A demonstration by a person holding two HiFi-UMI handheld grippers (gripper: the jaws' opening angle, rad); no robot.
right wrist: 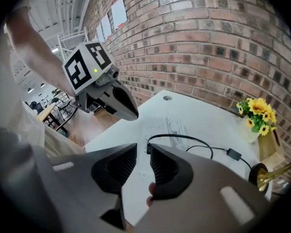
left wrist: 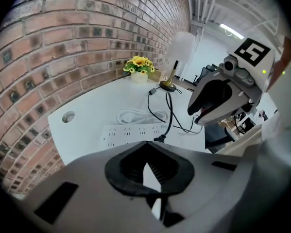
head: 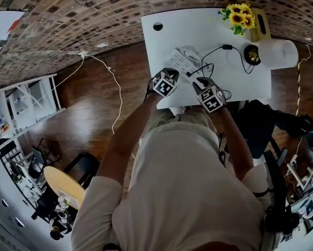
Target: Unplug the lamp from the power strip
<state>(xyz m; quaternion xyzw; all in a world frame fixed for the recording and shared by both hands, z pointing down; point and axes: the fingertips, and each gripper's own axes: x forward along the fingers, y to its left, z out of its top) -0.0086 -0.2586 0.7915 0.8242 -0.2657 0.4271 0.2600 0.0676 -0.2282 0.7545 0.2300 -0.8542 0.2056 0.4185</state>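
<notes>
Left gripper (left wrist: 146,148): jaws drawn together at the tips, with only a thin sliver of tabletop showing between the black pads and nothing held. It hangs tilted downward over the near edge of the white table (left wrist: 87,108), not touching anything.

Right gripper (right wrist: 143,153): jaws parted by a narrow gap and empty. It is pitched down beside the left one, the two close together but apart. Through the gap, farther off, the black plug (right wrist: 147,148) can be seen.

Power strip (left wrist: 135,131): white, lying flat on the table just beyond both grippers, its own white cord (left wrist: 140,115) coiled behind it. The black plug sits in the end of the strip nearest the right gripper, so the lamp is not yet unplugged.

Black cable (left wrist: 168,111): runs from the plug in loose loops across the tabletop, past a small inline block (right wrist: 233,154), to the lamp (left wrist: 178,52). The lamp stands at the far side of the table, with a brass base and a white shade.

Sunflowers (left wrist: 139,63): a small bunch in a pale vase next to the lamp, close to the brick wall (left wrist: 62,42).

Cable hole (left wrist: 67,116): a round opening in the tabletop, well apart from the strip, towards the wall.
</notes>
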